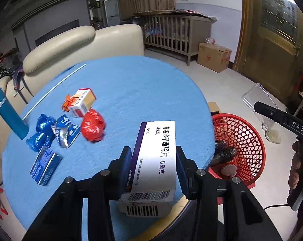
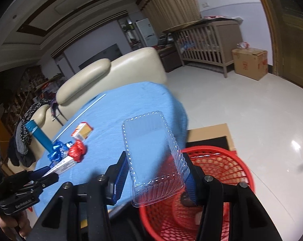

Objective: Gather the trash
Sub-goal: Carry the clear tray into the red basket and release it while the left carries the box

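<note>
A round table under a blue cloth [image 1: 119, 92] fills most of both views, its near edge cut off behind the gripper mounts. Beside it on the pale floor stands a red plastic lattice basket [image 1: 245, 138]; dark and pinkish items lie inside, too blurred to identify, and in the right wrist view its near wall is hidden by the gripper frame. The left gripper [image 1: 153, 160] is clenched on a white and purple medicine carton [image 1: 157, 152], held over the table edge near the basket; the carton's lower flap is partly out of focus. The right gripper [image 2: 155, 172] grips a clear plastic clamshell tray [image 2: 151, 154], held above the basket rim. Remaining on the cloth: a blue cylindrical bottle [image 1: 8, 114], a red crumpled bag [image 1: 93, 127], a red and tan small box [image 1: 82, 102], blue foil wrappers [image 1: 51, 132] and a thin white stick [image 1: 55, 90].
</note>
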Motion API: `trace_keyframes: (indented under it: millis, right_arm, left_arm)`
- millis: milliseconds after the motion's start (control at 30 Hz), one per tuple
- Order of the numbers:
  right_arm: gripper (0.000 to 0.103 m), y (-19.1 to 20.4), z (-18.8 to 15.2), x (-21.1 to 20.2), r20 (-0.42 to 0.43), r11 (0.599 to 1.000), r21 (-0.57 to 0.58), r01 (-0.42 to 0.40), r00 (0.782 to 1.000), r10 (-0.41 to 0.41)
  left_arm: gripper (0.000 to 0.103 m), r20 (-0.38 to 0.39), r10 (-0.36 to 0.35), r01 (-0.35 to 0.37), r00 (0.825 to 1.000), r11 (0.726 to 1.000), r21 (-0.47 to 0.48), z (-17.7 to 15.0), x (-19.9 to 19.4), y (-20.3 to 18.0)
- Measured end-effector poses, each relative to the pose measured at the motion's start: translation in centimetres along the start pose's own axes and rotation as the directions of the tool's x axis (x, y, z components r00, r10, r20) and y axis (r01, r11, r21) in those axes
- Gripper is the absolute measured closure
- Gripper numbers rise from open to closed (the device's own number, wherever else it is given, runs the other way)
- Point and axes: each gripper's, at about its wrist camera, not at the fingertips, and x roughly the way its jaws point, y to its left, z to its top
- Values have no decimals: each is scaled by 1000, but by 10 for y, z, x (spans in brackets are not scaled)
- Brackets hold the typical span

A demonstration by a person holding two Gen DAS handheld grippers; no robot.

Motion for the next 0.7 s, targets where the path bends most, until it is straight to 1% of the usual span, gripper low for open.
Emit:
trace_keyframes:
  millis: [300, 433, 700]
  right_arm:
    - [49, -43, -10, 1, -30, 996, 51, 75, 997, -73]
    - [49, -56, -18, 7, -49, 993, 76, 92, 995, -88]
    - [48, -80, -36, 25, -116, 986, 104, 126, 987, -114]
  left_arm:
    - [58, -19, -41, 42, 999, 997, 67, 8, 13, -39]
    - [58, -23, -58, 60, 998, 993, 100, 11, 16, -60]
    - [58, -38, -83, 88, 996, 985, 150, 18, 27, -92]
